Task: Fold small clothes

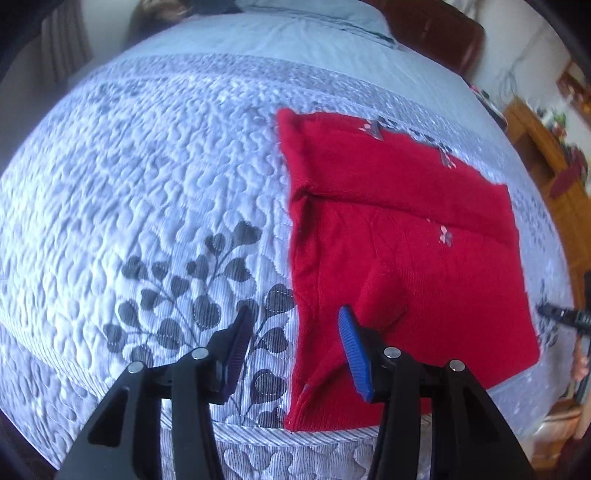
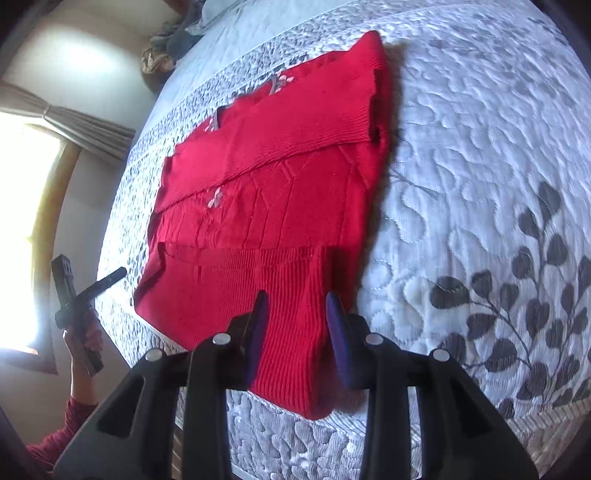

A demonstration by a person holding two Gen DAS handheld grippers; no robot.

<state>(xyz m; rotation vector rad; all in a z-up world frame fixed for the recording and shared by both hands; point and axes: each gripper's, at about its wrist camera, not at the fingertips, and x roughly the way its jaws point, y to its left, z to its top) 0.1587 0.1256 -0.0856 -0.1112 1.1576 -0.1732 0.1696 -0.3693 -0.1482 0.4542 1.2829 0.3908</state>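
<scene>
Lying folded on quilted bedspread, red sweater without legible writing.

Home bedroom — quilted bedspread, pillow, curtained window

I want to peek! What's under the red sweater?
The sweater lies flat on a grey-white quilt with dark leaf prints, which shows all around it. Its own folded-in sleeve lies on top. Whatever is beneath the knit itself is covered.
</scene>
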